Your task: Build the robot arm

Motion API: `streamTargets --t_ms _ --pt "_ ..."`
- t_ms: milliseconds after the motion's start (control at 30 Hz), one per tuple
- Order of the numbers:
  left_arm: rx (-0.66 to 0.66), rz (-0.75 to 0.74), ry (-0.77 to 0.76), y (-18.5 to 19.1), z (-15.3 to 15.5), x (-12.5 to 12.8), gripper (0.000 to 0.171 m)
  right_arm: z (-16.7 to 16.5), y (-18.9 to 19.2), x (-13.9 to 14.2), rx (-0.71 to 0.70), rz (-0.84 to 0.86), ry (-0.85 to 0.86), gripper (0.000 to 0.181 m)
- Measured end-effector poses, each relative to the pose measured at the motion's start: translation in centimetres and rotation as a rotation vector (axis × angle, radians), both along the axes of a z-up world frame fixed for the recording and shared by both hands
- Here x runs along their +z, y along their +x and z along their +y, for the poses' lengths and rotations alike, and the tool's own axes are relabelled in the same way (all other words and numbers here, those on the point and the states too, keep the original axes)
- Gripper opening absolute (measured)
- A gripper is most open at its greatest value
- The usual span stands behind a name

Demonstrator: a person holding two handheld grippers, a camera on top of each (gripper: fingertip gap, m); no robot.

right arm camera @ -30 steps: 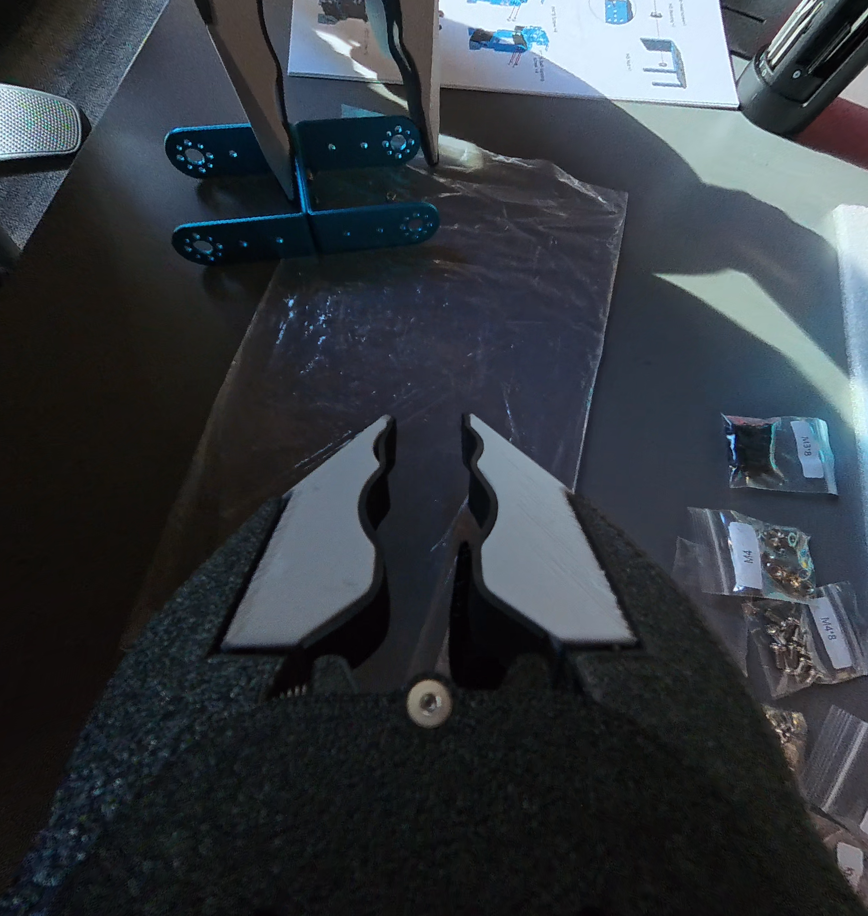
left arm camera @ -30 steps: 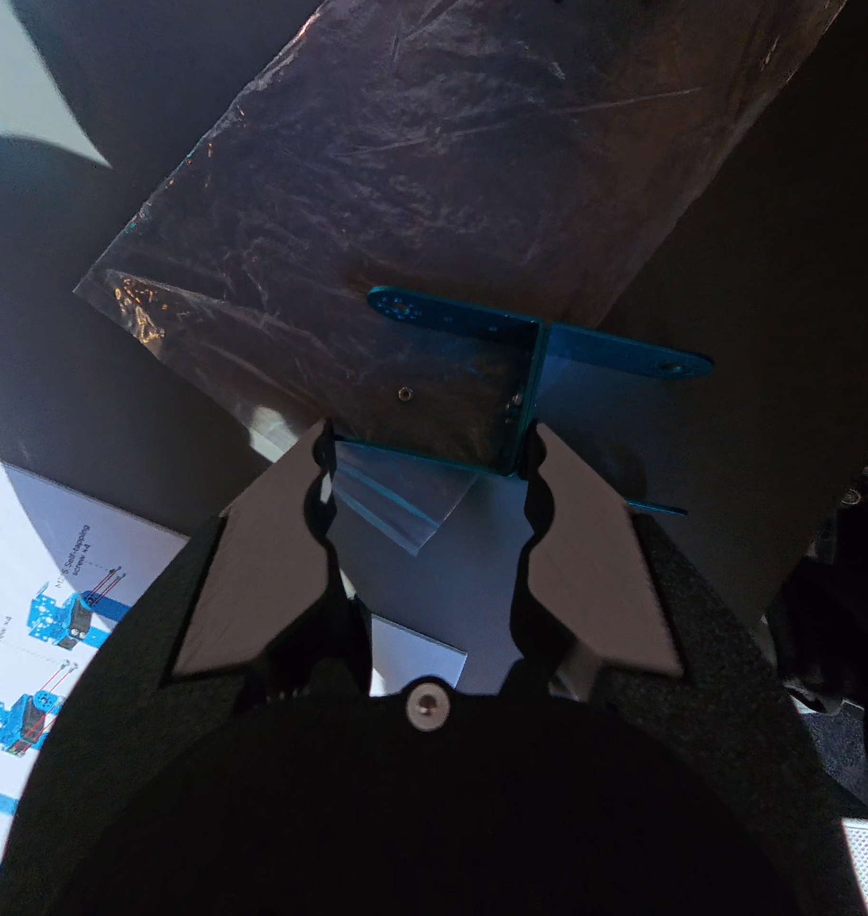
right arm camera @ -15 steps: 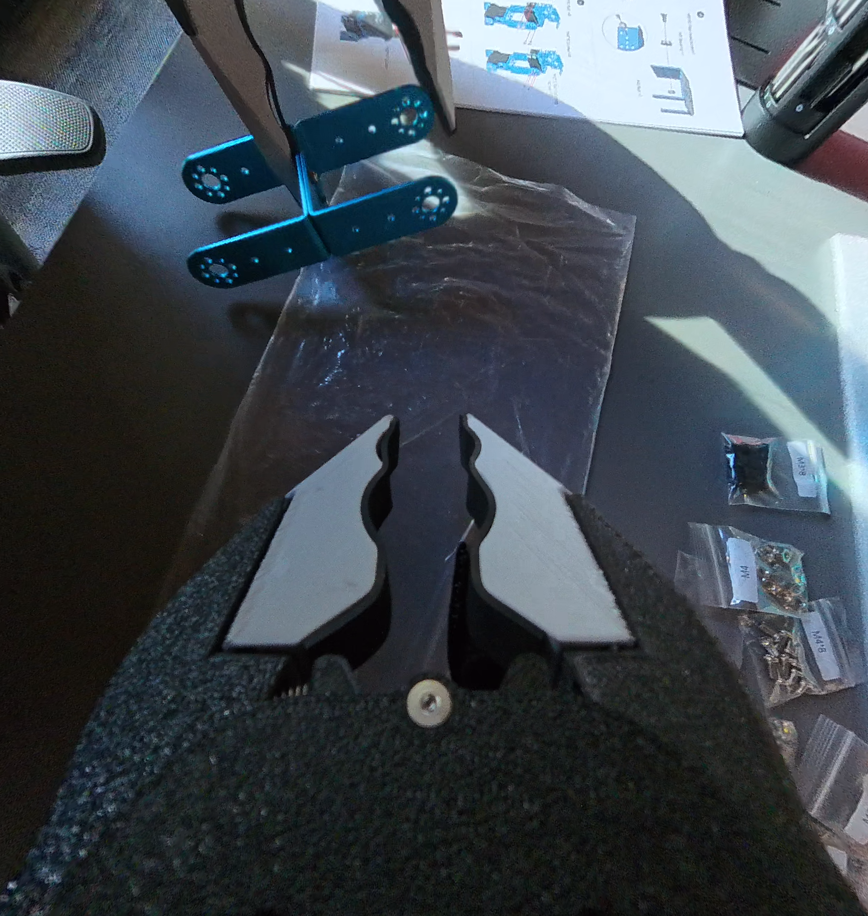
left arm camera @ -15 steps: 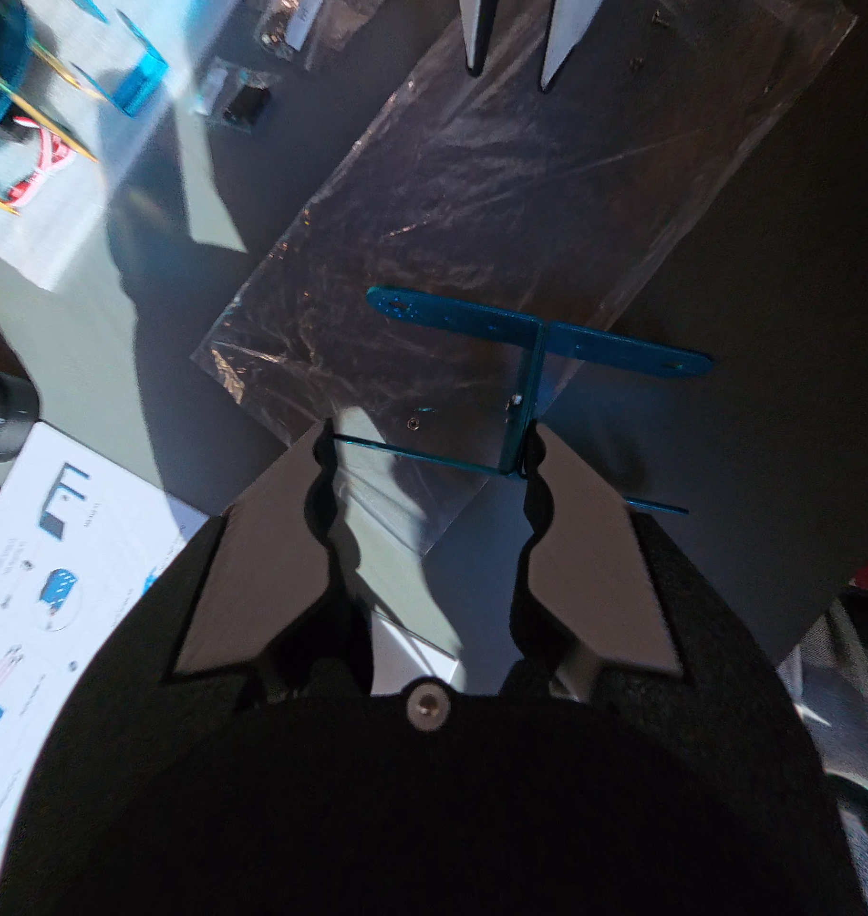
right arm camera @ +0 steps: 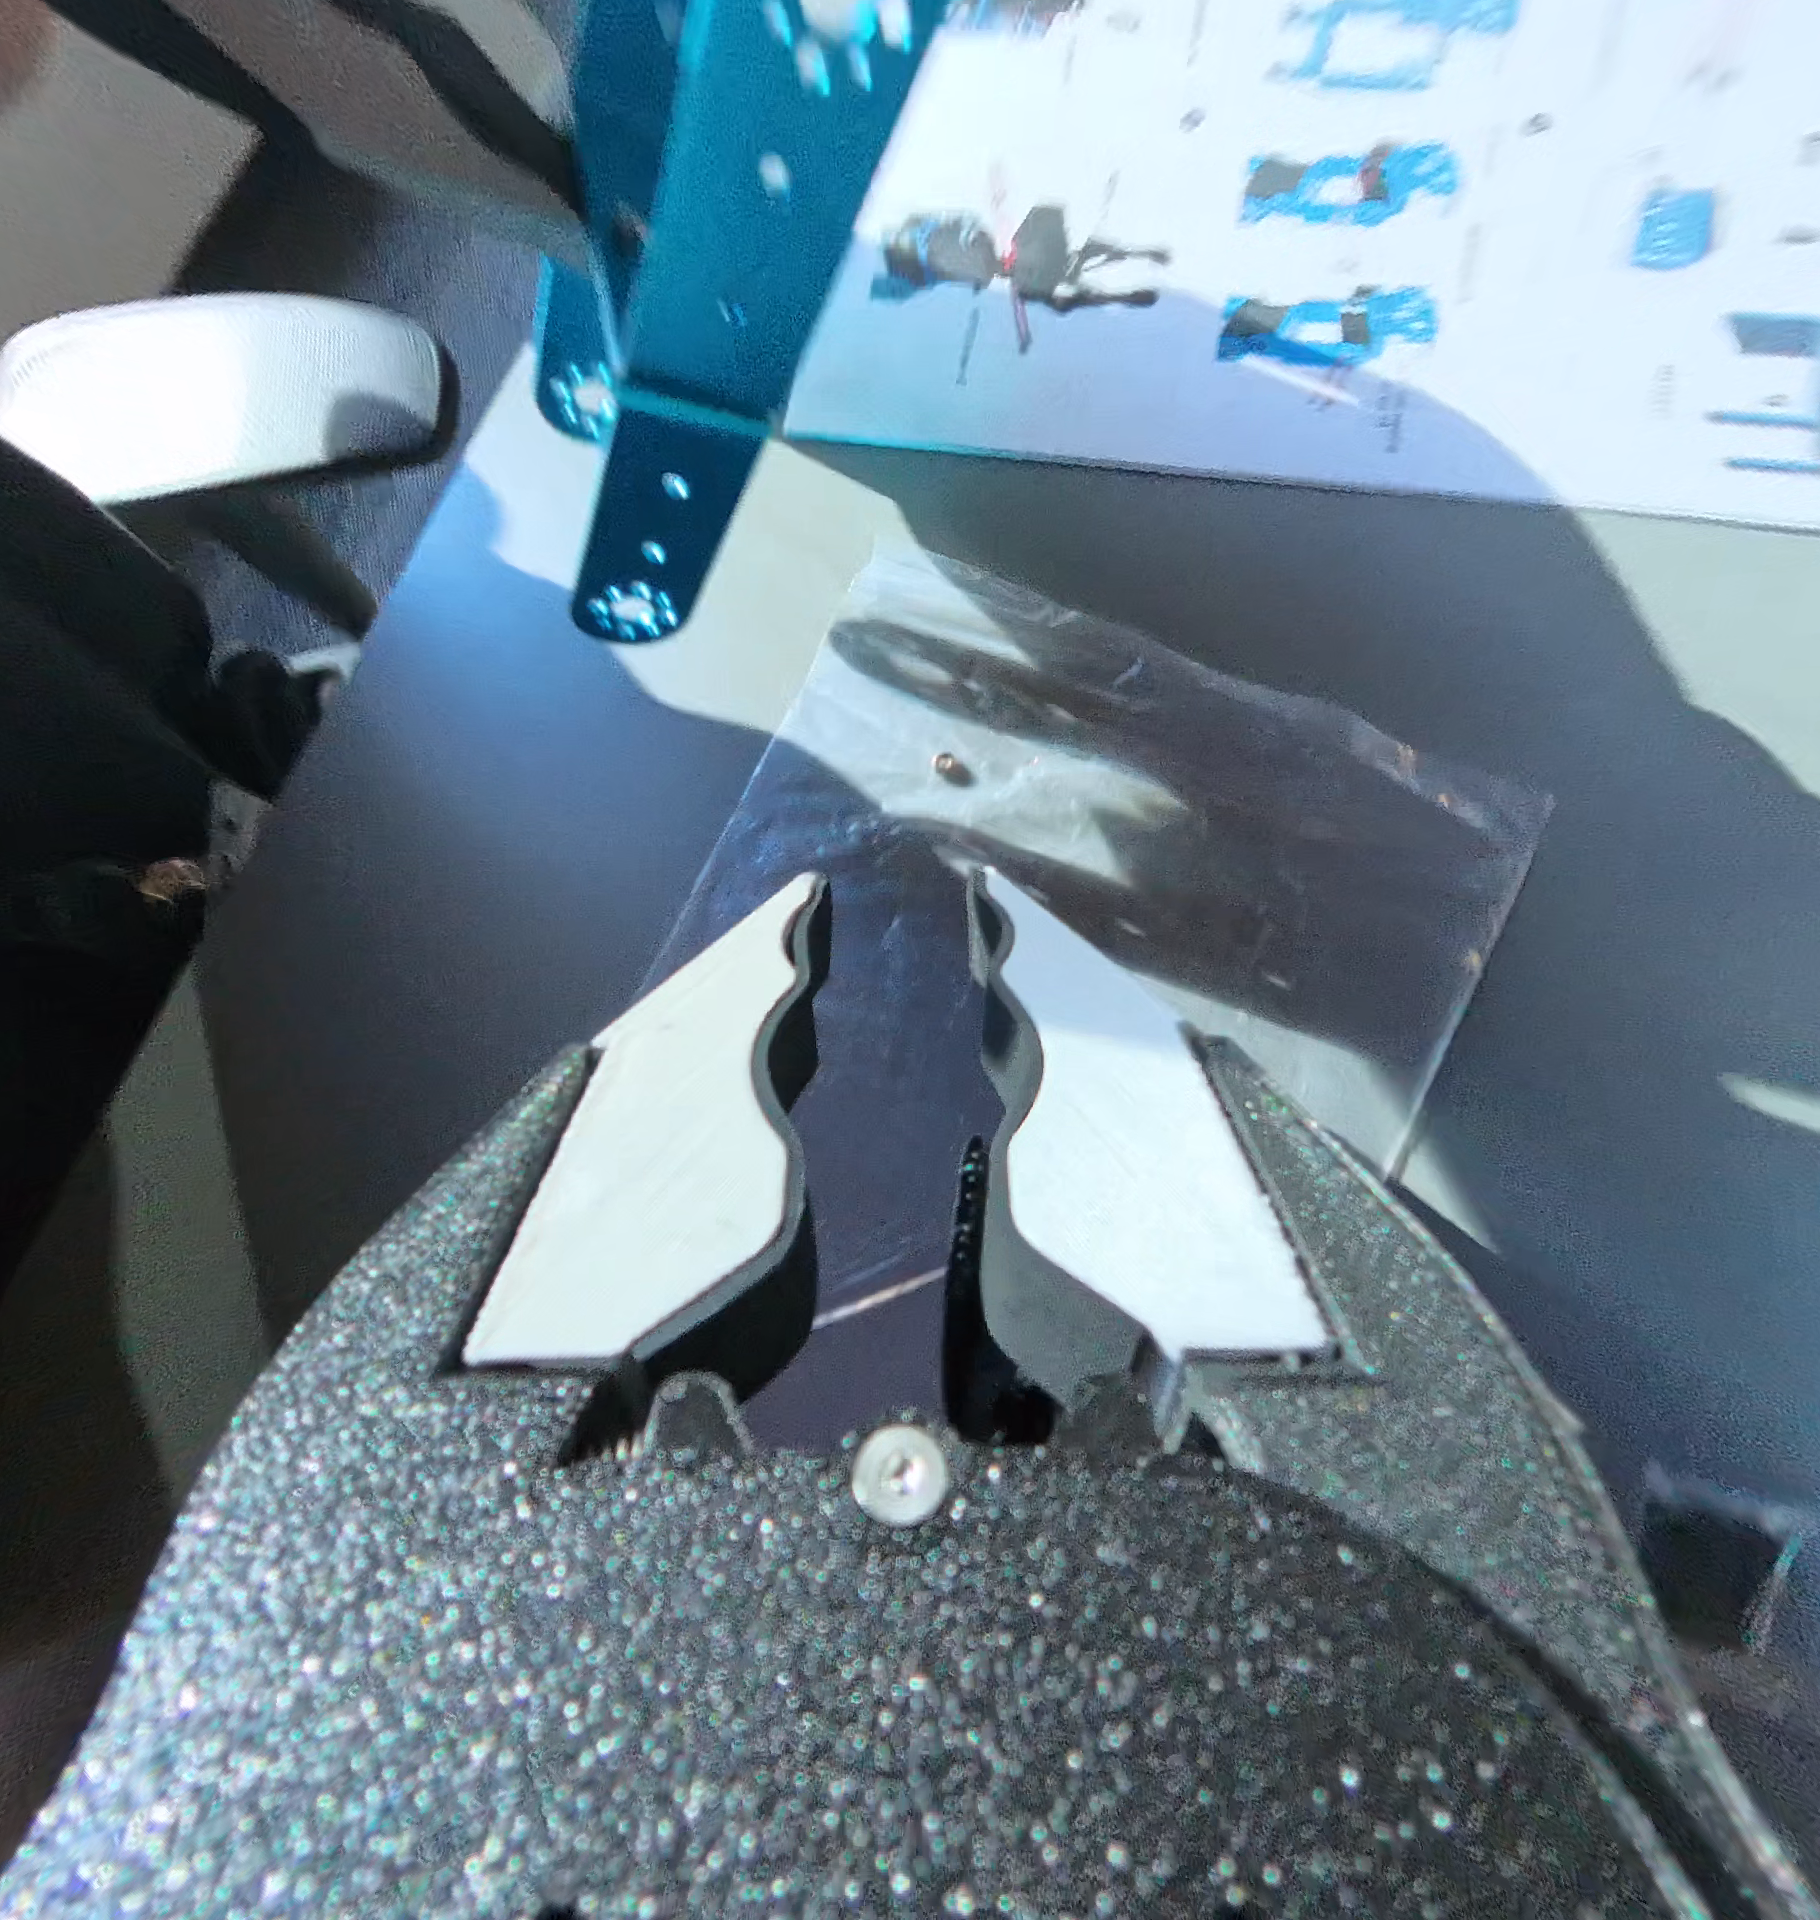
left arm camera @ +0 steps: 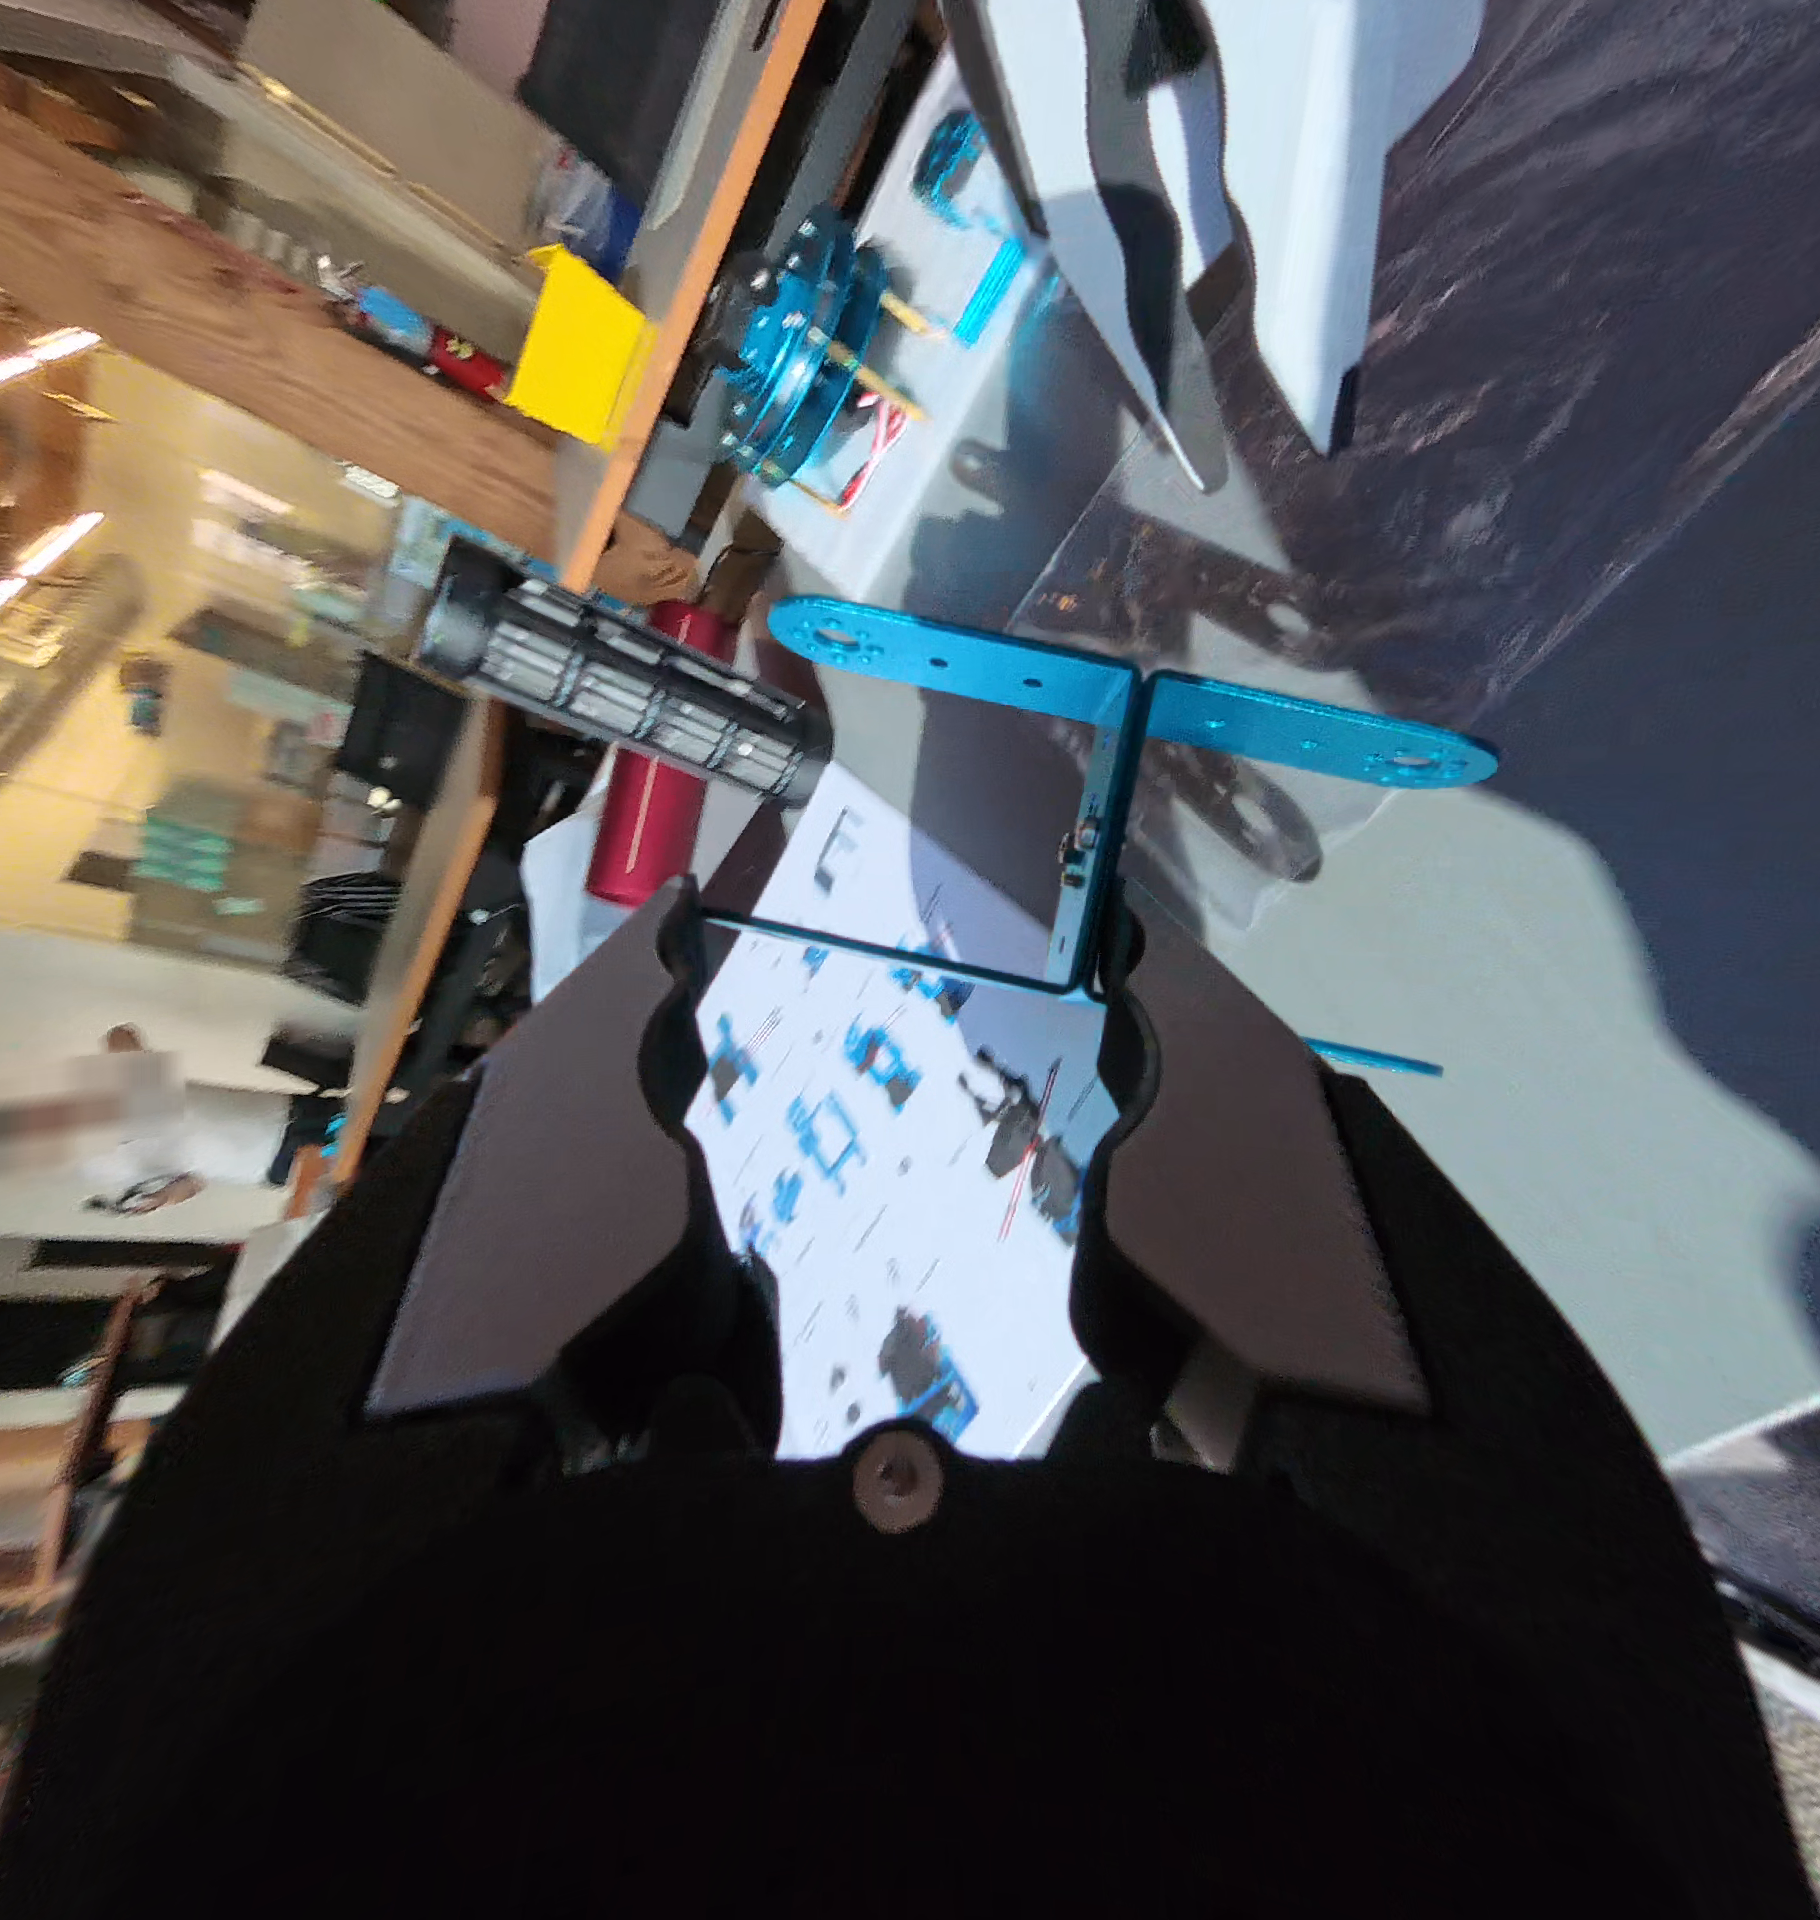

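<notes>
Your blue bracket [right arm camera: 698, 312] runs off the top edge of the right wrist view and is smeared by motion, so you can't see where the left gripper's fingers meet it there; in the left wrist view its lower flange [left arm camera: 885, 961] shows only as a thin edge-on line. The instruction sheet [left arm camera: 885, 1143] is blurred in both views, and the left gripper [left arm camera: 901, 935] hides its near end. The right gripper [left arm camera: 1197, 312] is cut by the top edge of the left wrist view, and the shelves [left arm camera: 210, 312] beyond the table's far edge are too blurred to sort out.
</notes>
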State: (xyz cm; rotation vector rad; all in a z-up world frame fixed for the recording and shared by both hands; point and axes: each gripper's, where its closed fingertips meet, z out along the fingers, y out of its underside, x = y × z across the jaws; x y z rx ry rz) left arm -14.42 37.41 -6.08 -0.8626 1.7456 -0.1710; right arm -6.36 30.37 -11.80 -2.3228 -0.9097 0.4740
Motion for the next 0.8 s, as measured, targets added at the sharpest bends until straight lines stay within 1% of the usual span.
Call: streamTargets --t_ms 67,133,167,233,300,400,433,467,600,800 --pt "0.037 -0.02 0.041 -1.4 0.6 0.4 0.076 1.4 -1.2 -1.2 0.069 -0.081 -0.032 0.024" --pt "0.048 -0.035 0.051 -2.4 0.5 0.4 0.076 2.6 -1.9 -2.5 0.115 -0.168 -0.032 0.018" --pt "0.055 -0.049 0.062 -2.8 0.5 0.5 0.076 2.5 -2.3 -3.2 0.144 -0.201 -0.062 0.018" --pt "0.069 -0.068 0.092 -3.5 0.6 0.4 0.076 2.7 -2.2 -4.0 0.167 -0.277 -0.062 0.016" --pt "0.076 -0.107 0.131 -4.1 0.6 0.7 0.076 2.7 -2.4 -4.1 0.18 -0.289 -0.07 0.016" --pt "0.066 -0.153 0.14 -4.7 0.1 0.8 0.076 3.1 -2.9 -3.6 0.171 -0.257 -0.079 0.014" --pt "0.066 -0.17 0.149 -4.8 0.0 0.9 0.076 3.2 -2.9 -3.7 0.172 -0.257 -0.088 0.012" --pt "0.074 -0.185 0.162 -5.0 0.0 1.0 0.076 3.3 -2.5 -4.0 0.166 -0.284 -0.099 0.011" --pt "0.073 -0.205 0.214 -5.5 -0.3 0.8 0.076 3.1 -2.3 -4.4 0.175 -0.293 -0.135 0.012" --pt "0.065 -0.235 0.215 -5.8 -0.6 0.9 0.076 3.0 -2.6 -4.5 0.186 -0.288 -0.147 0.012"
